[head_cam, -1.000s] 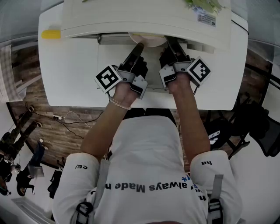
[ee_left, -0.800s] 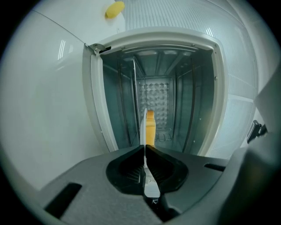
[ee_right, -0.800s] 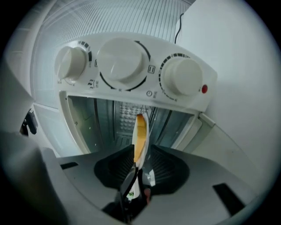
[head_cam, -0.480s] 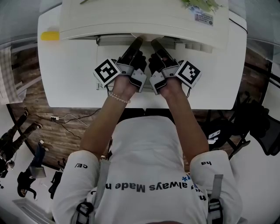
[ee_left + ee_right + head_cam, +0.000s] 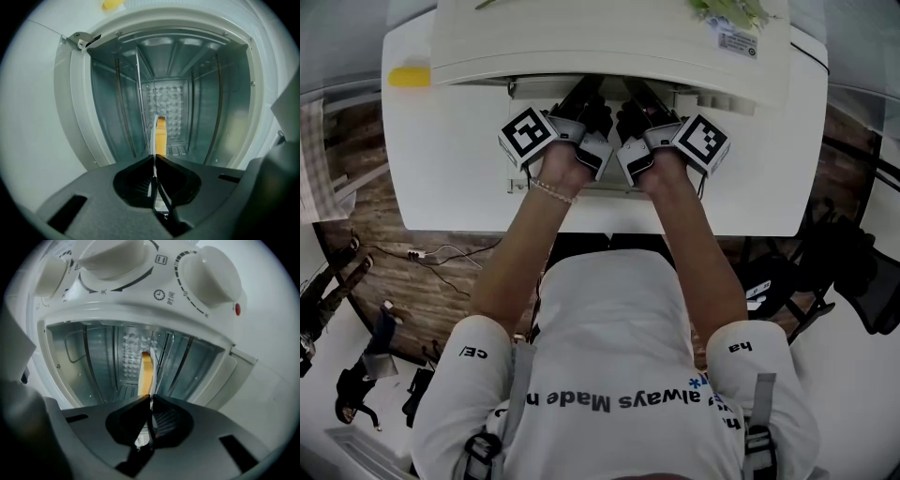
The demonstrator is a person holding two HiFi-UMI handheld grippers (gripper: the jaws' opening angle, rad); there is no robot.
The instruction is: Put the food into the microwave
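The white microwave [image 5: 609,37] stands at the table's far side, its cavity [image 5: 173,93] open and bare inside. I hold one plate of yellow food between both grippers, seen edge-on. The plate's thin white rim [image 5: 155,133] and the food [image 5: 161,136] reach into the cavity past my left gripper [image 5: 154,161], which is shut on the rim. My right gripper [image 5: 151,401] is shut on the opposite rim, beside the food [image 5: 146,373]. In the head view both grippers [image 5: 581,98] [image 5: 636,98] sit side by side at the oven's mouth, and the plate is hidden under its top.
Two white knobs [image 5: 211,275] [image 5: 112,254] and a red lamp [image 5: 237,309] are on the control panel beside the opening. A yellow object [image 5: 409,76] lies at the table's [image 5: 450,159] far left. Greenery [image 5: 731,11] rests on the microwave's top.
Both grippers have moved forward to the microwave's mouth and closer together. The plate, whose rim showed in the head view before, has passed out of sight under the oven's top.
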